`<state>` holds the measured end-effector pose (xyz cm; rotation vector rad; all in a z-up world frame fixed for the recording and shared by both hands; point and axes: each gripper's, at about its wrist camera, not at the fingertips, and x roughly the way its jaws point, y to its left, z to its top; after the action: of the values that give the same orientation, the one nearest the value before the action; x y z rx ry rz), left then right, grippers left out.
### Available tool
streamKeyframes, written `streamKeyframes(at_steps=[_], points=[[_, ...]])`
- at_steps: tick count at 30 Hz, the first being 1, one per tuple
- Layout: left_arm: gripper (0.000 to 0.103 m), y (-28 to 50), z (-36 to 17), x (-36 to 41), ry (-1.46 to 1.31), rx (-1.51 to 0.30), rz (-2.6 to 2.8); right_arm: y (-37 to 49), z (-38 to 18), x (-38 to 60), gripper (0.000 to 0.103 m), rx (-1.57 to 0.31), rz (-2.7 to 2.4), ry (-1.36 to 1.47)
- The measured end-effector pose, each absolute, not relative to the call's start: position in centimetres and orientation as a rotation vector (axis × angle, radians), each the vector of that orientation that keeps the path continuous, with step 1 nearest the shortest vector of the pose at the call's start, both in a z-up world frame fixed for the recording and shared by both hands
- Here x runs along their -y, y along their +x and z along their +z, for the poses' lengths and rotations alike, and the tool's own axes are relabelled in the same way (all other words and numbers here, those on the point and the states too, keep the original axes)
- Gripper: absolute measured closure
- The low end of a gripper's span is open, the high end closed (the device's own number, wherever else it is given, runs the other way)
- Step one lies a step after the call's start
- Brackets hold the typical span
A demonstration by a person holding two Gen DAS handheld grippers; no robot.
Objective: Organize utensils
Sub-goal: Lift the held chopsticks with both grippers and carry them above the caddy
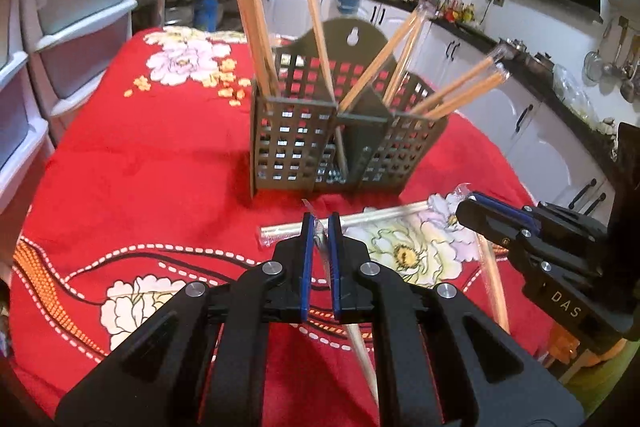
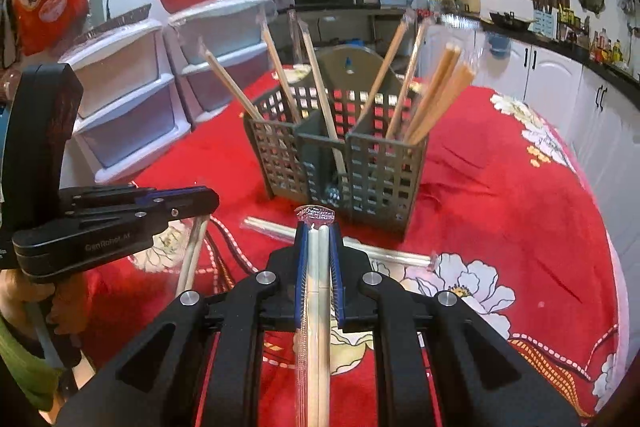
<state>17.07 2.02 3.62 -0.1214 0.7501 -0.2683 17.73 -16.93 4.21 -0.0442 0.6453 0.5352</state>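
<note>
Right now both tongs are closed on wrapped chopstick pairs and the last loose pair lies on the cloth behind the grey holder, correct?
One thing is off: the loose wrapped pair lies in front of the grey holder, on the near side, not behind it. The right wrist view shows it clearly. The rest stands: right tongs and left tongs are each closed on a wrapped pair.

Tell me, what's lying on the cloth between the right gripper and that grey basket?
One wrapped chopstick pair lies crosswise there on the red tablecloth, between the right gripper and grey basket; the right wrist view shows it.
</note>
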Motion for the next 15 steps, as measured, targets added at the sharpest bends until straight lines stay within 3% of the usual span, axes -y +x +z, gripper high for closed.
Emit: streamKeyframes(at_steps=[15], points=[[0.101, 15.5, 7.6, -2.4, -0.133, -0.609, -0.241, 15.2, 8.5, 17.8, 0.092, -0.487, 0.53, -0.019]])
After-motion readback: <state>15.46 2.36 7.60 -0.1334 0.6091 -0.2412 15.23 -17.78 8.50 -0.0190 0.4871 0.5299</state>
